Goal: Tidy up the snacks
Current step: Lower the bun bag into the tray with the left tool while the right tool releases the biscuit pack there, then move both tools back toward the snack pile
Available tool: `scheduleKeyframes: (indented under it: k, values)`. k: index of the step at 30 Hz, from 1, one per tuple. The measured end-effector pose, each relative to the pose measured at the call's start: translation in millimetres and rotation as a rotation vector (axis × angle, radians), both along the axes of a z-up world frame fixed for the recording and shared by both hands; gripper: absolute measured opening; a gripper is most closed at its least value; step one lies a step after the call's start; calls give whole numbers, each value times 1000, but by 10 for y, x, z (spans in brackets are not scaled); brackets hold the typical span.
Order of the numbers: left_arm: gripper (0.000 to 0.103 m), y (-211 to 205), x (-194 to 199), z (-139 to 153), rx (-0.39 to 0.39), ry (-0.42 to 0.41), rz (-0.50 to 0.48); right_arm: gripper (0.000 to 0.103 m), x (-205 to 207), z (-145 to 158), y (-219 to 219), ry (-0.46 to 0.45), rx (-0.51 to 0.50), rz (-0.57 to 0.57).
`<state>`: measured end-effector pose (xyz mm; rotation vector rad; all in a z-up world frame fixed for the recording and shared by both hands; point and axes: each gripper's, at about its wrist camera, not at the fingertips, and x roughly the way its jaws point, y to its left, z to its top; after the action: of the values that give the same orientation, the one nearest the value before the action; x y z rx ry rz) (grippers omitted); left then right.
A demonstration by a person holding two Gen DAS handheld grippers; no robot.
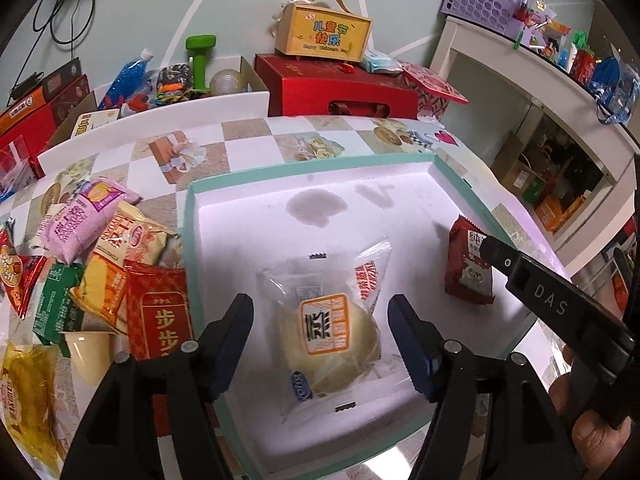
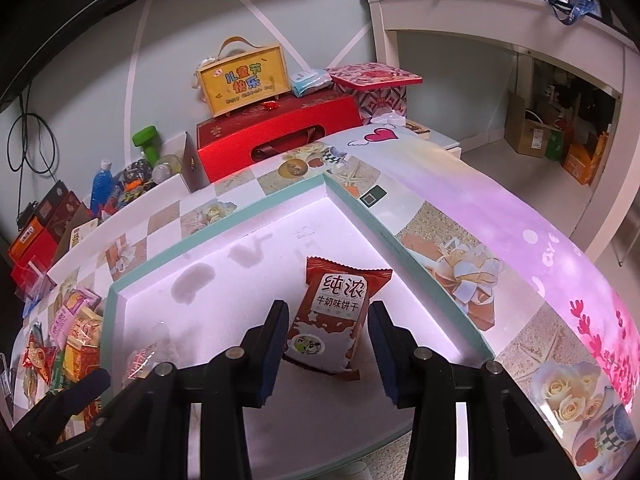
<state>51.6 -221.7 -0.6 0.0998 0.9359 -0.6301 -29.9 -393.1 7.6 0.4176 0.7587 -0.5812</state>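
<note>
The tray (image 1: 192,216) runs out of frame at its near edge in both views, and the left gripper's arms hide part of the snack pile (image 1: 92,264) beside it; the pile's lower packets are cut off at the picture's rim. In the right wrist view the bun (image 2: 146,356) shows only as a faint clear wrapper at the left gripper's edge. Gift boxes (image 1: 340,88) and clutter stand behind the bench (image 1: 248,144), well apart from the tray. The left gripper (image 1: 320,340) has its fingers (image 1: 230,344) apart, astride the bun (image 1: 332,340) lying on the tray floor, with a gap on each side. The right gripper (image 2: 328,344) has its fingers (image 2: 276,344) apart too, astride the biscuit packet (image 2: 336,320) near the tray's right wall; whether the pads touch it I cannot tell.
</note>
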Motion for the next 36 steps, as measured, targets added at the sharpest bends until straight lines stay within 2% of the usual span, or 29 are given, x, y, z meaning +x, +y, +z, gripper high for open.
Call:
scheduleKeyframes:
  k: [1,3,4,6,9,10,11,20,23,26,29,36]
  values:
    - [75,10,5,7,0,-2,5,50,-1,1,0,1,-1,-2]
    - [89,33,14,15,7,-12,22,66,2,-2,-3,5,1,-5]
    - [92,43,17,16,12,-22,35,78,5,-6,-3,8,0,-7]
    - [99,73,28,18,23,-53,60,83,6,-9,-2,11,-3,-11]
    - [102,121,75,-6,55,-69,102,92,4,-9,-5,5,2,-7]
    - [102,138,91,-15,58,-69,111,101,4,-10,-6,3,1,-10]
    - [102,153,97,-19,56,-69,116,103,0,-10,-7,2,-2,-15]
    - [103,224,93,-7,31,-122,143,103,-38,8,-30,-38,18,-28]
    - [103,263,108,2,10,-101,153,103,-60,17,-48,-37,24,-44]
    - [103,318,114,38,-22,-86,157,103,-120,55,-37,-95,4,-49]
    - [103,335,94,97,-10,-103,149,103,-104,98,-5,-97,-3,-40]
    - [103,403,98,101,1,-60,139,103,-30,62,55,-79,53,-20]
